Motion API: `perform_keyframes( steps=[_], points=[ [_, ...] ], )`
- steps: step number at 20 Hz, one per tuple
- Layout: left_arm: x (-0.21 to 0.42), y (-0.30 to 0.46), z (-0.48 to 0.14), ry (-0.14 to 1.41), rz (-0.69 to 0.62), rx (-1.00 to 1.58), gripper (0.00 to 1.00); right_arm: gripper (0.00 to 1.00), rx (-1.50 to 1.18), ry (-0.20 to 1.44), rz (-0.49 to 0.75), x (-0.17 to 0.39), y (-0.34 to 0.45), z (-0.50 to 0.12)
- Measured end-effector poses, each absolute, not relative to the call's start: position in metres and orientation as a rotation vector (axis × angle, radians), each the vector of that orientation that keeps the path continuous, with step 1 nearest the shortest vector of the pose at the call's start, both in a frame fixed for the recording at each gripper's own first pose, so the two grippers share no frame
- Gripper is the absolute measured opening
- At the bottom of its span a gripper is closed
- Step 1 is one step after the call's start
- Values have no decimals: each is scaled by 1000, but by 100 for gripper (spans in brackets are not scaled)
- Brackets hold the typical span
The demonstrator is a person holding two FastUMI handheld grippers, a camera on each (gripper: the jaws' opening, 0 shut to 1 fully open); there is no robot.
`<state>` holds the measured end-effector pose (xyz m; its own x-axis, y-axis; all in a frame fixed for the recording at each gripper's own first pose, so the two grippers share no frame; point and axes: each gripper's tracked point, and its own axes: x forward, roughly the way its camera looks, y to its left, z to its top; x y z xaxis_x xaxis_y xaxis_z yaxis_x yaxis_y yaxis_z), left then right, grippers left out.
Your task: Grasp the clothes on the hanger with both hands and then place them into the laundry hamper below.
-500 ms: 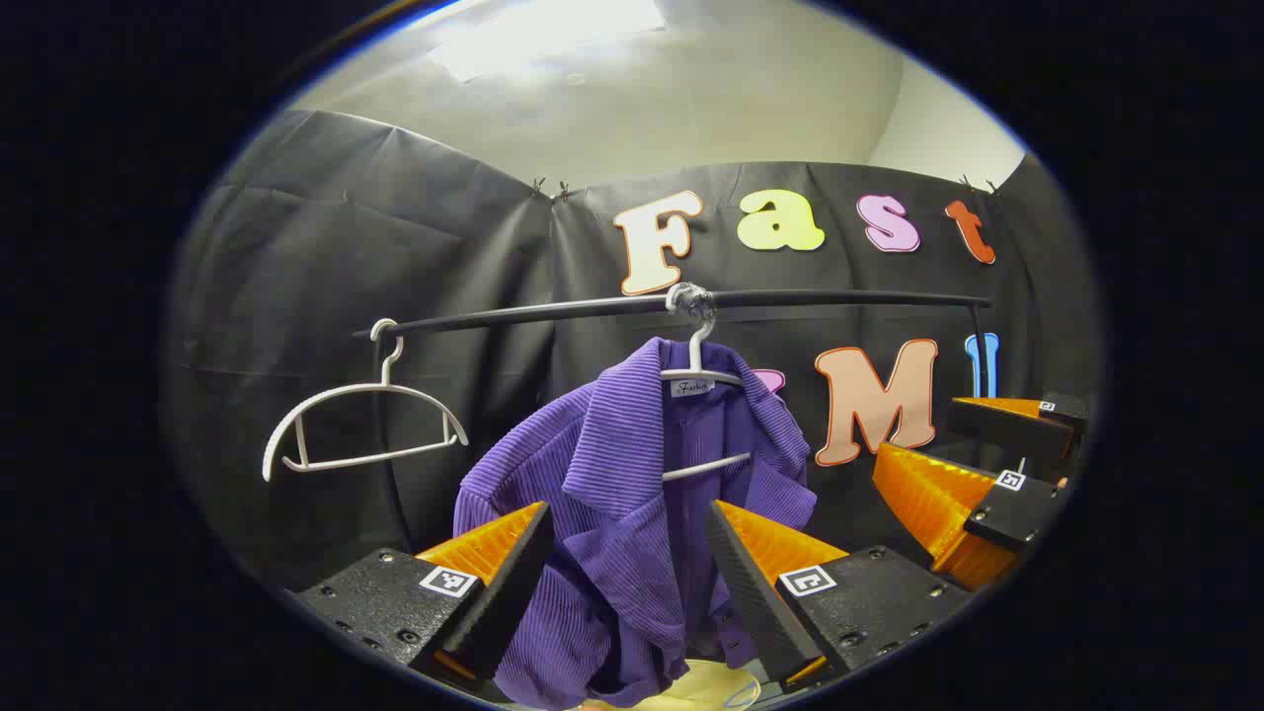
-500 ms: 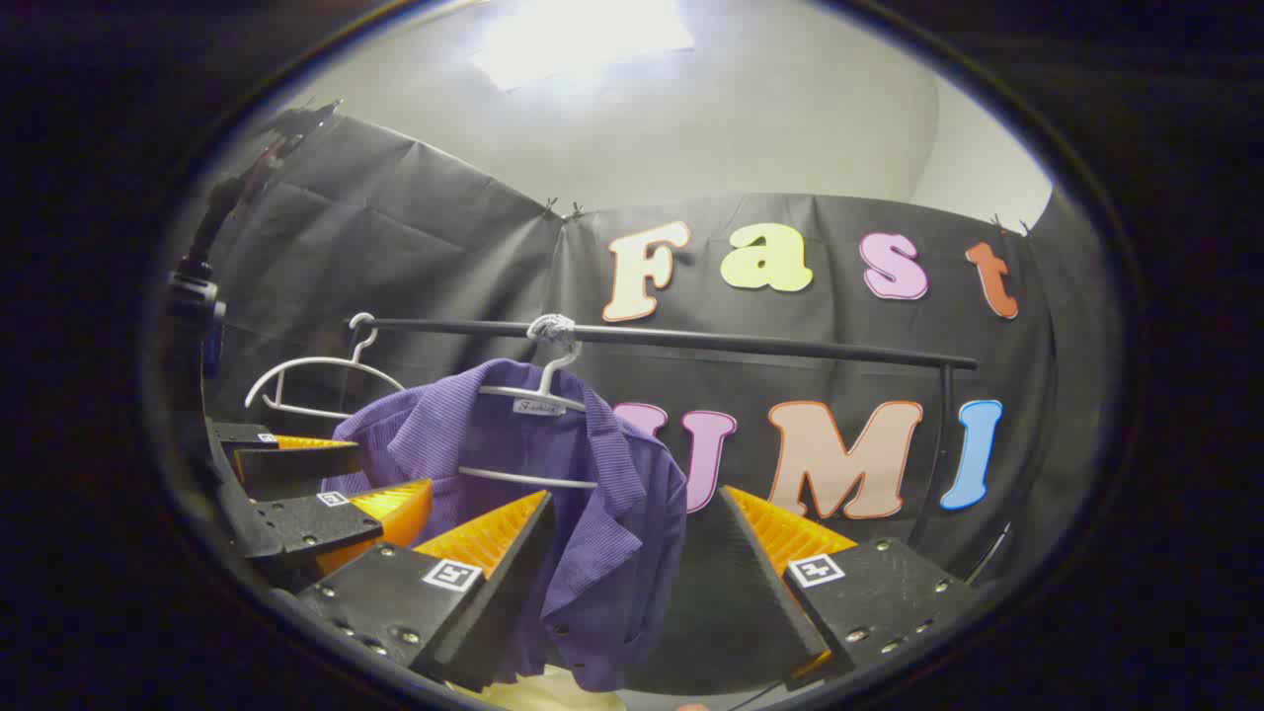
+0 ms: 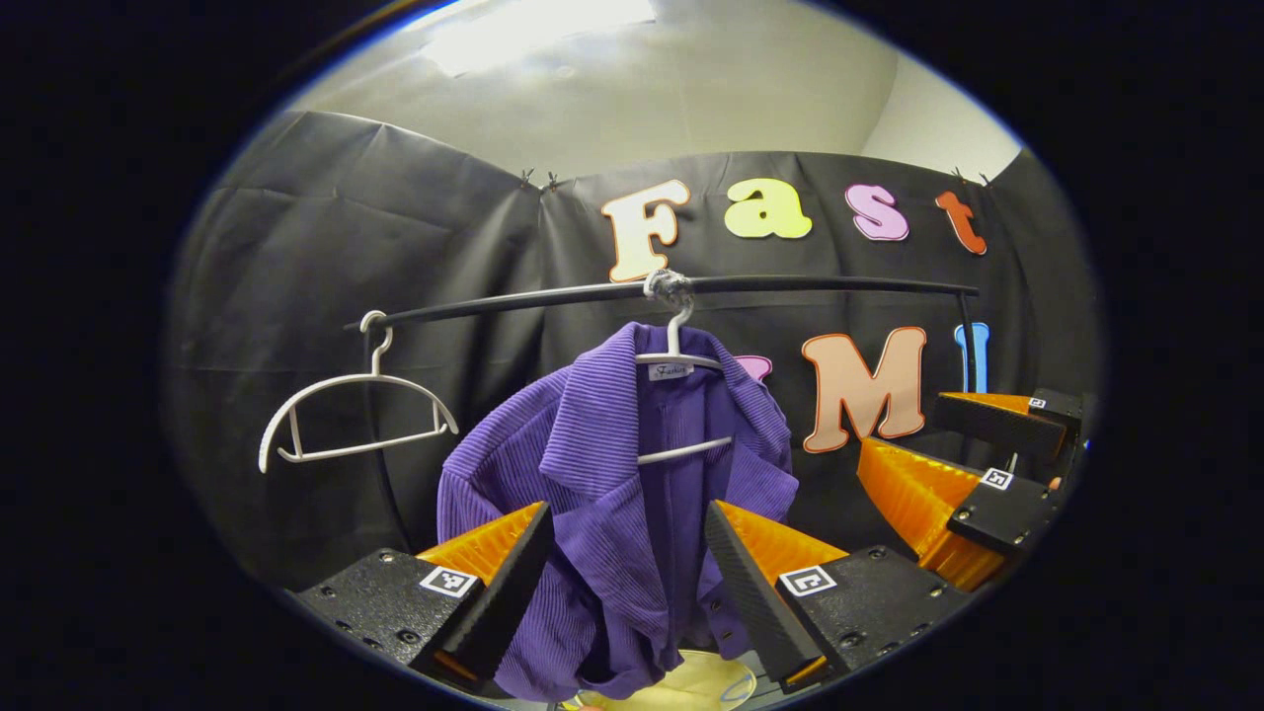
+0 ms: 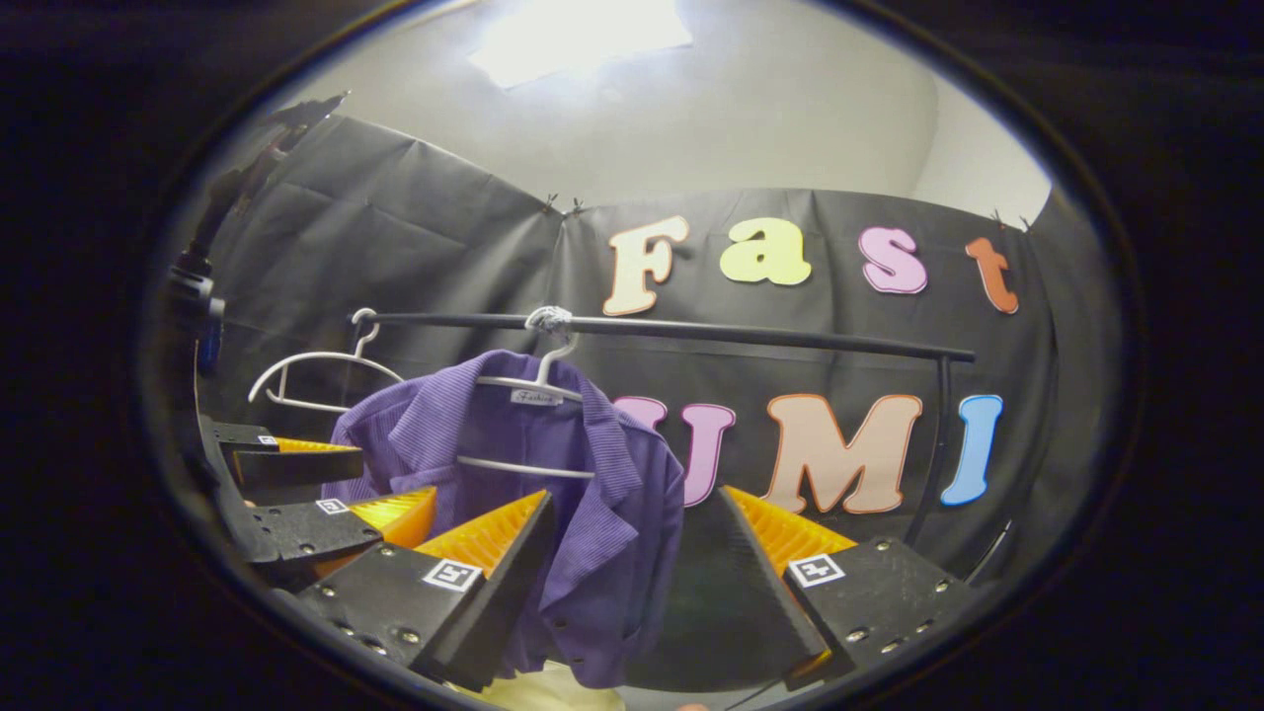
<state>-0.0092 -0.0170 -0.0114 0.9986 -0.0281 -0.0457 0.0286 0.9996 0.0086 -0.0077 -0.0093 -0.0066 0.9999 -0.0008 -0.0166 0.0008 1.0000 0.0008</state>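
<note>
purple shirt (image 3: pixel 612 494) hangs on a white hanger (image 3: pixel 681 405) hooked over a black rail (image 3: pixel 691 289), collar open, fabric ribbed, buttons along the lower front edge. second white hanger (image 3: pixel 346 415) sits bare on the same rail, well apart to the side, near the rail's vertical post. left gripper (image 3: pixel 624 583) spread wide, its orange-and-black fingers (image 3: pixel 499 573) either side of the shirt's lower front, not pressing on it, nothing held; whether a pad brushes the cloth cannot tell. right gripper (image 4: pixel 632 583) also wide apart, nothing clamped; in the right gripper view the shirt (image 4: pixel 553 513) hangs partly behind its near finger, the other finger out over the bare black wall. the left gripper view also catches the right gripper (image 3: pixel 973 474) off to the side of the shirt, apart from it, jaws open. the right gripper view catches the left gripper (image 4: pixel 316 494) low beside the shirt's sleeve side. pale yellow hamper rim (image 3: pixel 701 681) peeks out just below the shirt hem, mostly hidden by the fabric and fingers. shirt on hanger, not in hamper.
</note>
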Motion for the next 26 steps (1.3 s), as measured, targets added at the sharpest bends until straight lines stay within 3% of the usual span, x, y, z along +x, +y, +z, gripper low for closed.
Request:
perform_keyframes(
  steps=[17,25,26],
  points=[
    [39,-11,-69,155,64,-10,95,96,-27,36,-112,-23,-54,-9],
    [74,8,-80,148,118,46,92,97,-6,55,-193,-31,-70,-14],
    [77,12,-80,143,129,51,87,97,-4,57,-196,-30,-71,-15]
  ],
)
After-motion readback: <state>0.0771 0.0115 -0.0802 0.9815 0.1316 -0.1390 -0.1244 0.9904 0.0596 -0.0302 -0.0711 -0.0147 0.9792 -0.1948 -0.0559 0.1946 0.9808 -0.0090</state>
